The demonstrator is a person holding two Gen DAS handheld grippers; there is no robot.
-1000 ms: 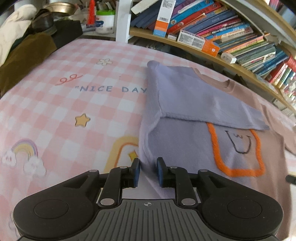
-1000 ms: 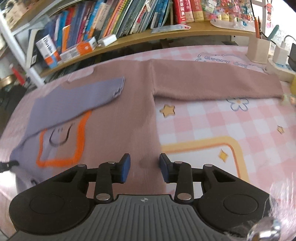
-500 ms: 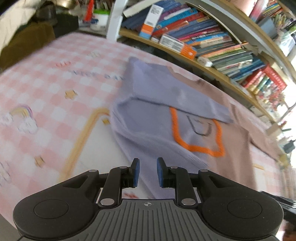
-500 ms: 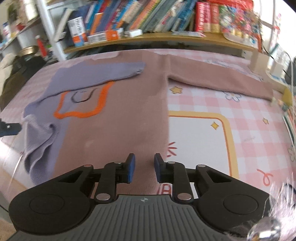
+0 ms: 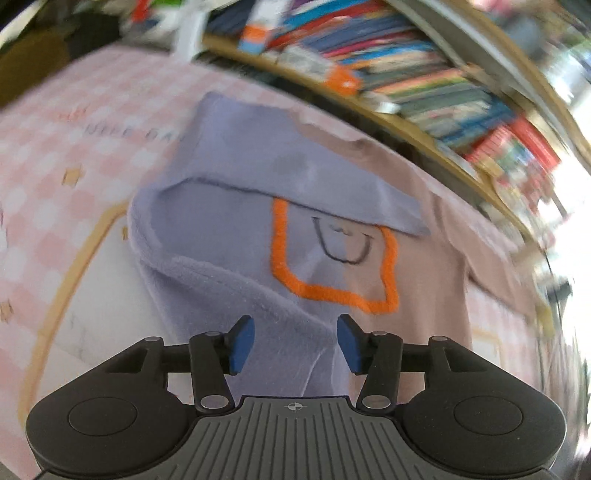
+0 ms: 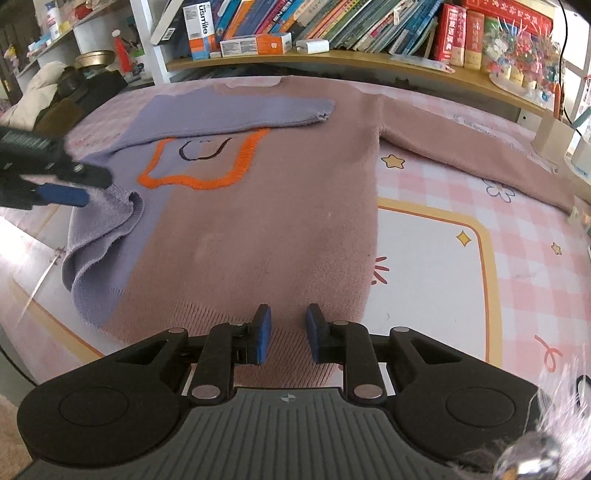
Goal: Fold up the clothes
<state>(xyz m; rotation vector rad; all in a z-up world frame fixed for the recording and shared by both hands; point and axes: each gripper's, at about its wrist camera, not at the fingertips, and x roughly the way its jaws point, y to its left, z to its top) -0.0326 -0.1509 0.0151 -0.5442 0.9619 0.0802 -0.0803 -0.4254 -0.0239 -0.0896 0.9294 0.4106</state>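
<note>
A brown-pink sweater (image 6: 280, 192) with a lilac left side lies flat on the pink checked cloth (image 6: 443, 266). It bears an orange outline (image 6: 207, 181) around a smile. Its lilac sleeve (image 6: 236, 114) is folded across the chest, and the other sleeve (image 6: 480, 147) stretches right. The lilac bottom corner (image 6: 103, 236) is rumpled and turned over. My left gripper (image 5: 295, 339) hovers over that corner with its jaws opening; its pads do not press the fabric. The left gripper (image 6: 98, 188) also shows at the right view's left edge. My right gripper (image 6: 288, 332) is shut on the ribbed hem (image 6: 288, 314).
A shelf of books (image 6: 332, 26) runs along the far side. Dark bags and a pale bundle (image 6: 55, 96) crowd the far left. A wooden holder (image 6: 550, 136) and small items stand at the far right edge. A white panel with a yellow border (image 6: 436, 258) lies right of the sweater.
My left gripper's jaws have spread apart and let go of the lilac corner, which now lies rumpled. My right gripper drew back to the hem and narrowed.
</note>
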